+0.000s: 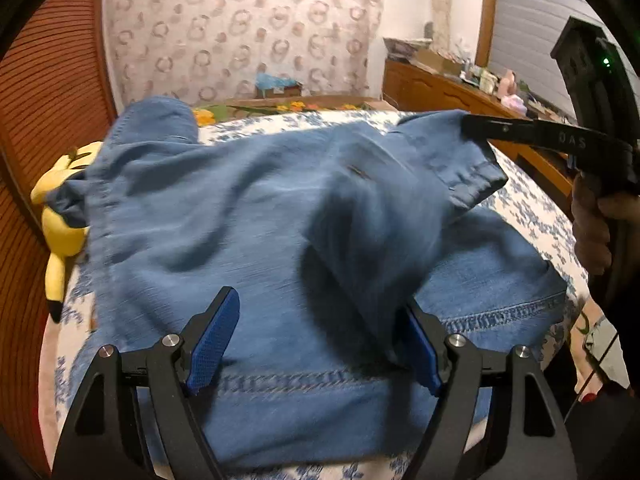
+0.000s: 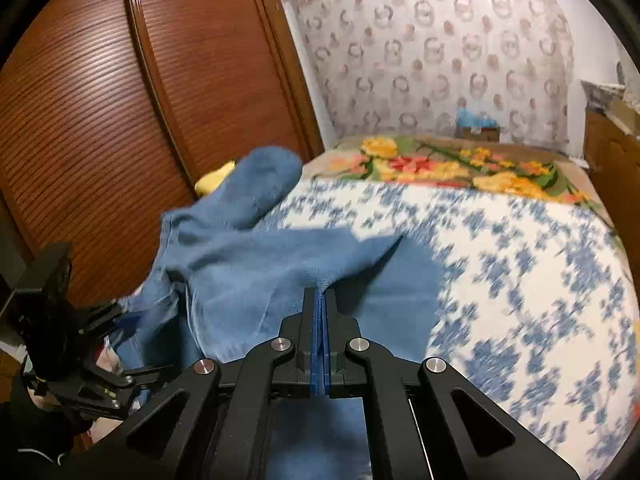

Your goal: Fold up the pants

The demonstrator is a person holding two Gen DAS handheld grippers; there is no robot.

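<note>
Blue denim pants (image 1: 224, 216) lie spread over a bed, with one part raised in a blurred fold. My left gripper (image 1: 320, 346) hovers open over the near stitched seam. Its blue pads (image 1: 214, 340) stand wide apart, and the raised fold hangs close to the right one. At the upper right of the left wrist view, my right gripper (image 1: 474, 126) is shut on a hemmed corner of the pants and holds it up off the bed. In the right wrist view, the right gripper (image 2: 320, 300) pinches that denim edge, and the pants (image 2: 248, 272) drape away to the left.
The bed has a white and blue flowered spread (image 2: 520, 280) and a floral blanket (image 2: 460, 168) at its far end. A yellow plush toy (image 1: 60, 208) lies at the bed's left edge by slatted wooden doors (image 2: 100, 120). A cluttered wooden dresser (image 1: 460, 88) stands at the right.
</note>
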